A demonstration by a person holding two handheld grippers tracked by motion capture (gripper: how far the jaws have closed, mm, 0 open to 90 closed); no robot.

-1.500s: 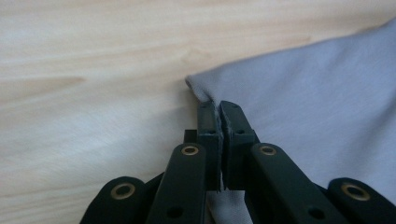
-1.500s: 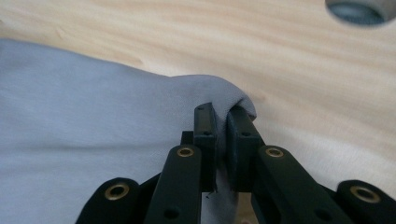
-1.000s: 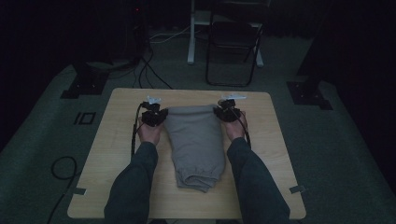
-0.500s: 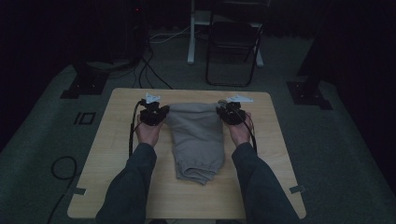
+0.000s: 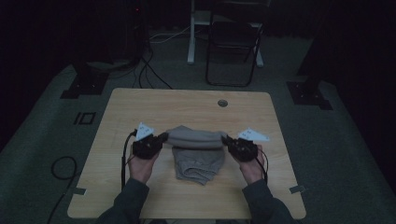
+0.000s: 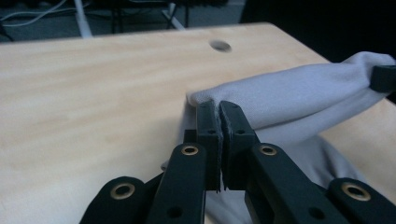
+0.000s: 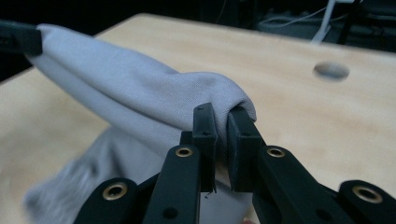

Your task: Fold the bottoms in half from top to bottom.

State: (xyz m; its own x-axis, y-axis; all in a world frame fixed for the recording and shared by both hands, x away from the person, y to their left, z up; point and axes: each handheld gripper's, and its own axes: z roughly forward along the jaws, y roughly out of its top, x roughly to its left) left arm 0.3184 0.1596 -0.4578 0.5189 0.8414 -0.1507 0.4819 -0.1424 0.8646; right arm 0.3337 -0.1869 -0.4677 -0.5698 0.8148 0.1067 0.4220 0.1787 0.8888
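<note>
Dim light covers a pale wooden table (image 5: 140, 112) with one round hole (image 5: 222, 103) near its far edge, and on it lies one grey garment (image 5: 196, 151), a soft folded piece of clothing at the middle of the near half. Its far fold is lifted into a thick roll stretched sideways between two grippers, while the lower part lies flat and rumpled on the wood toward the person. At the roll's left end the left gripper (image 5: 161, 138) has its two black jaws pressed together on a pinch of the cloth, which shows as a thin seam of fabric between the pads in the left gripper view. At the right end the right gripper (image 5: 226, 139) clamps a thicker bunch of the same garment, its jaws held slightly apart by the cloth. Each gripper carries a pale three-cornered plate and is held by one hand (image 5: 140, 165), with dark sleeves entering from the near edge. Beyond the table stand one dark chair (image 5: 233, 42) and a white post (image 5: 191, 32) on grey carpet, with cables (image 5: 149, 70) trailing across it.
</note>
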